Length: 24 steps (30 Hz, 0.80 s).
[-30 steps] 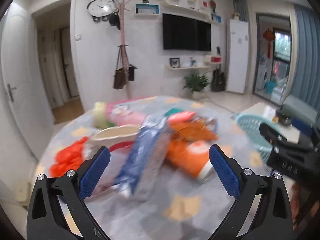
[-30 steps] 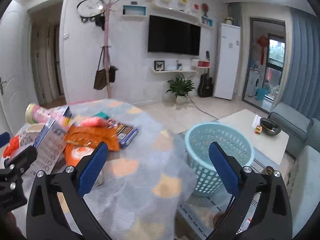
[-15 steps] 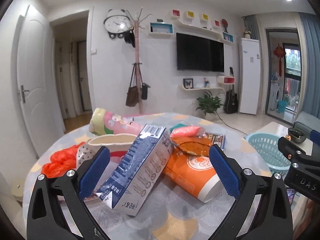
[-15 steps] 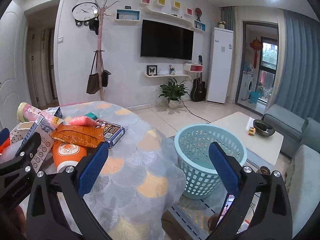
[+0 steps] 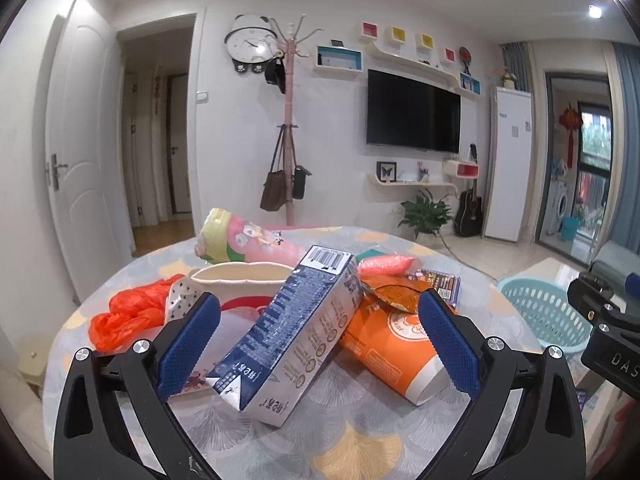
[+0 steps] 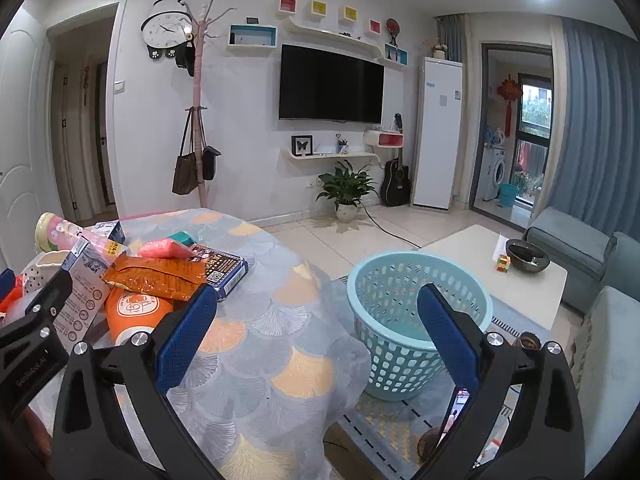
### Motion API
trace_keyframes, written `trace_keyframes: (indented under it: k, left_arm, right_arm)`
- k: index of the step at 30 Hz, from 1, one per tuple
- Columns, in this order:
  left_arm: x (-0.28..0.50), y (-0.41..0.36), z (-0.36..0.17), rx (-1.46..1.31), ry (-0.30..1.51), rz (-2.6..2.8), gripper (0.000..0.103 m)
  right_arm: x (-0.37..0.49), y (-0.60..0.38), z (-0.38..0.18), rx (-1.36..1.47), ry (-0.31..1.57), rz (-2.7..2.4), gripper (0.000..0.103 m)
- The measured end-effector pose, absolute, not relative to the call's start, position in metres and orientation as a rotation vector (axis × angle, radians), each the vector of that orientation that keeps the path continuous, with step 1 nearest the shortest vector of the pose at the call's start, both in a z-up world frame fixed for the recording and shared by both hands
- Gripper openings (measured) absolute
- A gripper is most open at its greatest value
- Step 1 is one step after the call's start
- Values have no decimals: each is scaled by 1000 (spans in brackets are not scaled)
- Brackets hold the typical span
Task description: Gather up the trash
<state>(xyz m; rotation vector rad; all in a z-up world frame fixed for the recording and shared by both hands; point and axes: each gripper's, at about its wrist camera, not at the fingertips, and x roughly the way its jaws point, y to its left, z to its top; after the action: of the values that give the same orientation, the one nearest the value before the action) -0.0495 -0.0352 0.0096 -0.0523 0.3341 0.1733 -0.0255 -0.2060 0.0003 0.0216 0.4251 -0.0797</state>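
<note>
Bright ceiling spotlights [image 5: 595, 11], soft shadows, sharp focus, fisheye-bent edges, dark corners

The carton [image 5: 294, 332] hides the near side of the bowl [image 5: 244, 280] and part of the orange cup [image 5: 394, 346] behind it. Beyond the carton, the foil bag [image 5: 394, 292] covers most of the flat box [image 5: 442, 282]. The carton's print is too small to read.
</note>
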Motion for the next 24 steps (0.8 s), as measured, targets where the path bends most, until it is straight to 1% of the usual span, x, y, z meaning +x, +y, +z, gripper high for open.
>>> trace_keyframes:
  k: [24]
  left_arm:
    - [-54,-33,12,-67,314,170,96]
  right_arm:
    - [-28,-201,3,22,420,-62,95]
